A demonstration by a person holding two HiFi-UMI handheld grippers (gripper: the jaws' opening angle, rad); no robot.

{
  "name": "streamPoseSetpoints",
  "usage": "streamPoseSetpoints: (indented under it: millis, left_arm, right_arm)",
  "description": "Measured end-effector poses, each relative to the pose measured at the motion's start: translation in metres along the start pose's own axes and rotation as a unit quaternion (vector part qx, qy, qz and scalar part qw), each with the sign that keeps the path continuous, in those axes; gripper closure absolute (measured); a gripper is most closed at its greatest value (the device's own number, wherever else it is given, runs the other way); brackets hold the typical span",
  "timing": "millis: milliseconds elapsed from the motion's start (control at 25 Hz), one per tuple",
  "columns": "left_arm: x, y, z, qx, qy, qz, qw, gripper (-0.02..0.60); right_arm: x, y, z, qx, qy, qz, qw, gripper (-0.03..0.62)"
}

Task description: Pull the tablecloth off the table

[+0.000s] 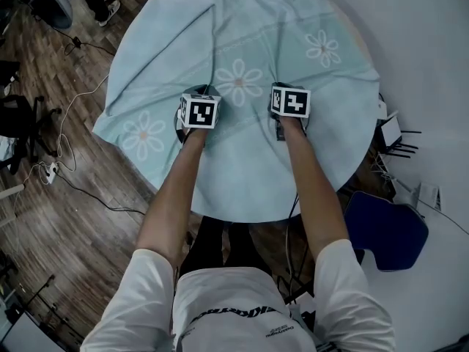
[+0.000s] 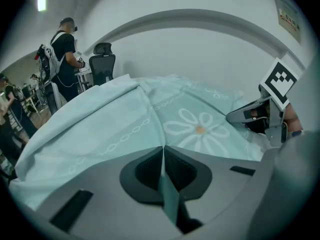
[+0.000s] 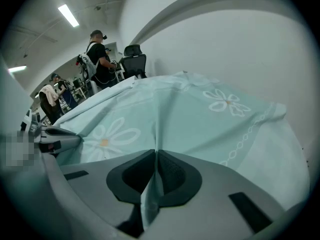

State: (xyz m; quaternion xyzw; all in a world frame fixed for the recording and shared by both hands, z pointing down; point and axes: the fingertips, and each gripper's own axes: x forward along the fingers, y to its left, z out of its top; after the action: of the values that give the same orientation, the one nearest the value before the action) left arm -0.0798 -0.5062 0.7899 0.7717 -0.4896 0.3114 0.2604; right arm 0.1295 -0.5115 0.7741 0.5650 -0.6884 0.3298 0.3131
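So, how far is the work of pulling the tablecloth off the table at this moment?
Done: the left gripper and the right gripper are each shut on a pinched fold of the pale green flowered tablecloth. In hand: that two-point grip. Left: the whole pull, since the cloth lies spread over the round table, none of it drawn off yet.

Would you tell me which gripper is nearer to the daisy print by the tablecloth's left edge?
Left. The left gripper pinches the tablecloth just right of that daisy; the right gripper grips farther right, beyond the left one.
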Motion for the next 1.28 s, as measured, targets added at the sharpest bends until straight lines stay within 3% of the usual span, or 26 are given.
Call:
streamPoseSetpoints:
  millis: [240,1280]
  left_arm:
    - [-0.009,-0.009,-0.006,-0.009,0.004,-0.005,0.9999,0.565]
    - [-0.082,-0.058,-0.089,-0.016,-0.014,-0.003,0.9998,0.566]
  right_arm:
    - [-0.007,0.003,-0.012,0.031,0.0,0.017,0.999,0.556]
    - [-0.079,0.025,-0.106,0.022,-0.002,0.041,0.999,0.557]
